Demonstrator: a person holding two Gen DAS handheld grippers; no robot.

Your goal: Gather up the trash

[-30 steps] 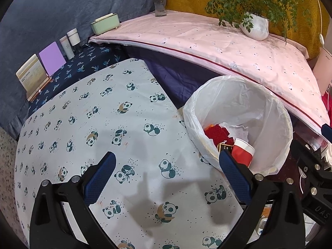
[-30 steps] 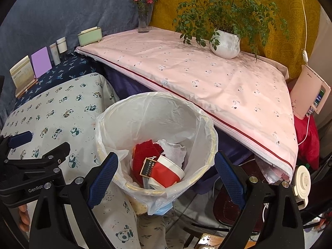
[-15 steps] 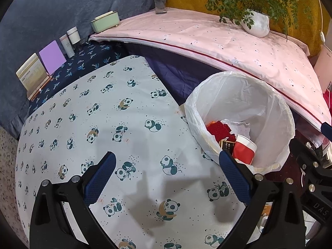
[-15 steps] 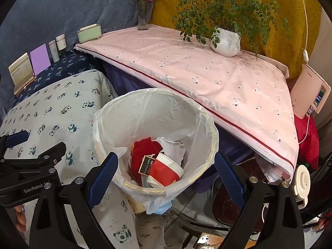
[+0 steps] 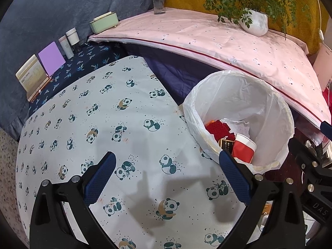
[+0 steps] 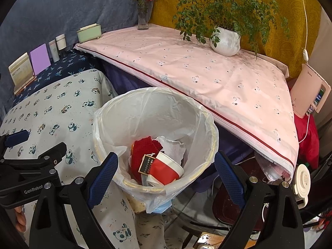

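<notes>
The crumpled white paper, red cloth and red-and-white paper cup [image 6: 166, 169] in the white plastic-lined bin [image 6: 154, 112] look light and crushable, best pinched by an edge or rim; both grippers' fingers stand apart, empty.

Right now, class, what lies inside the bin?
The bin holds a red cup, a red cloth, crumpled white paper and a dark tag. Anything beneath them is covered.

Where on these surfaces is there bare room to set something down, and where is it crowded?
Free: the panda-print cloth, bare from the lined bin to the dark blue strip; also the pink cloth between the glass vase and the white plant pot. Crowded: the dark blue strip, lined with cards and jars, and the bin's bottom.
</notes>
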